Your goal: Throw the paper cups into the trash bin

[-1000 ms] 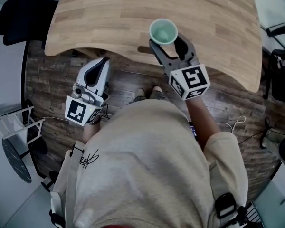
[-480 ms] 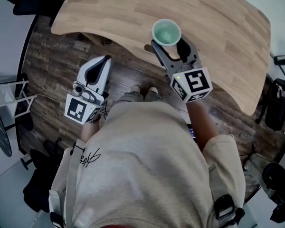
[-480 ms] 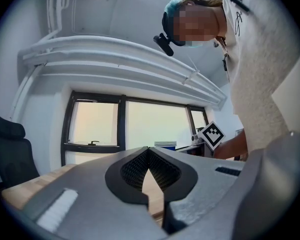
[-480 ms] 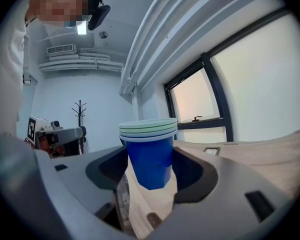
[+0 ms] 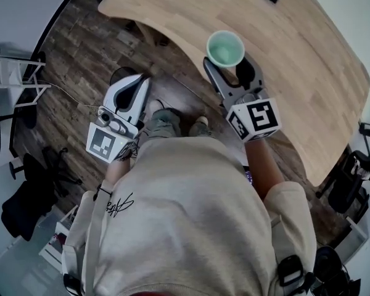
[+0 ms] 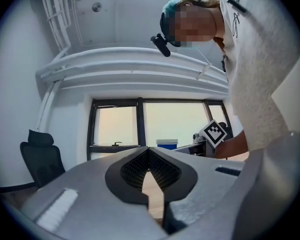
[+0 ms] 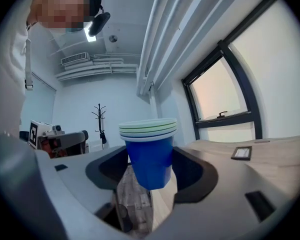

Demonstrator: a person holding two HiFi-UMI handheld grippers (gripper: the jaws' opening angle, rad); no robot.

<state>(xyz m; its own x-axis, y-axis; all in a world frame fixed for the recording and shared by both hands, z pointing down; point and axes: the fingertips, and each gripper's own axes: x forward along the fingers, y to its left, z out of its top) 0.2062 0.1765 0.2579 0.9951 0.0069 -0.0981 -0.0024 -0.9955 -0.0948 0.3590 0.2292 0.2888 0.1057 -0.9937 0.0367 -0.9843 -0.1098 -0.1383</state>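
Paper cups [image 7: 150, 151]: we log a nested stack with a glossy blue tapered outer wall, pale green and white rolled rims, and a mint interior. Left gripper [image 6: 148, 151], matte grey, has its ribbed pads closed on nothing, over the dark plank floor [image 5: 74, 54]. Right gripper [image 5: 228, 73] clamps the stack upright over the curved near edge of the light-grained wooden table [image 5: 308, 60].

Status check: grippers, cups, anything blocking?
Left hand-held gripper shut, empty. Right hand-held gripper shut on stacked paper cups, above wooden table edge. Trash bin not identifiable in view.
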